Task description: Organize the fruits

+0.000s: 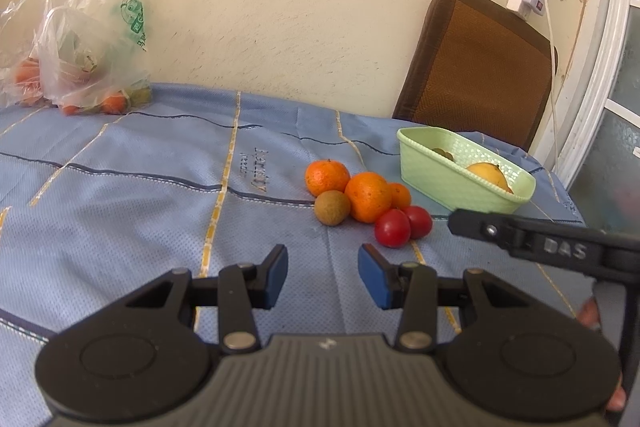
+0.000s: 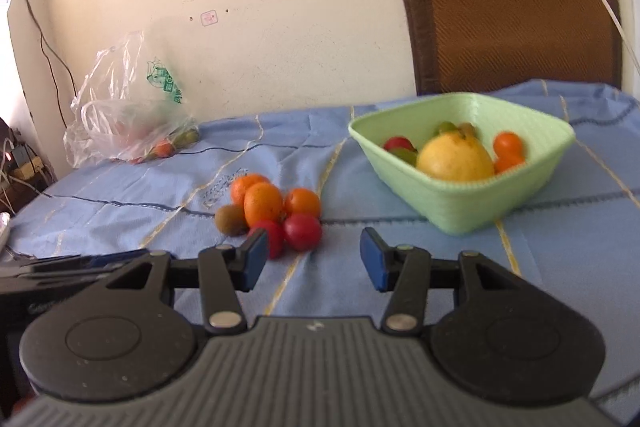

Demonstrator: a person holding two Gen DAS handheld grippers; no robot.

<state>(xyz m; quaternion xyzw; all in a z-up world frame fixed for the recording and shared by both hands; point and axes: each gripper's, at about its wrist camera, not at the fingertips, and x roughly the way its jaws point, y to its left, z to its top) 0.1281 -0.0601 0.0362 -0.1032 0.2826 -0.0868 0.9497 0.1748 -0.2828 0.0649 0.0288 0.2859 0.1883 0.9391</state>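
We see a table draped in a blue woven cloth, dimpled in texture and crossed by yellow and dark stitched lines. Behind it stands a chair with a brown mesh back in a darker frame; its top is cut off in the right wrist view. A crumpled clear plastic bag printed in green lies at the far left by the wall; orange pieces show through it, but we cannot tell what else it holds. The pale green plastic basket, square with a textured, patterned wall, sits on the cloth to the right and holds a large yellow fruit and smaller orange, red and green pieces, partly hidden behind it. Just left of the basket, a cluster touches on the cloth: three dimpled oranges, two smooth red fruits and one rough brown round fruit. The left gripper and right gripper hover above the cloth, blue pads parted, nothing between them.
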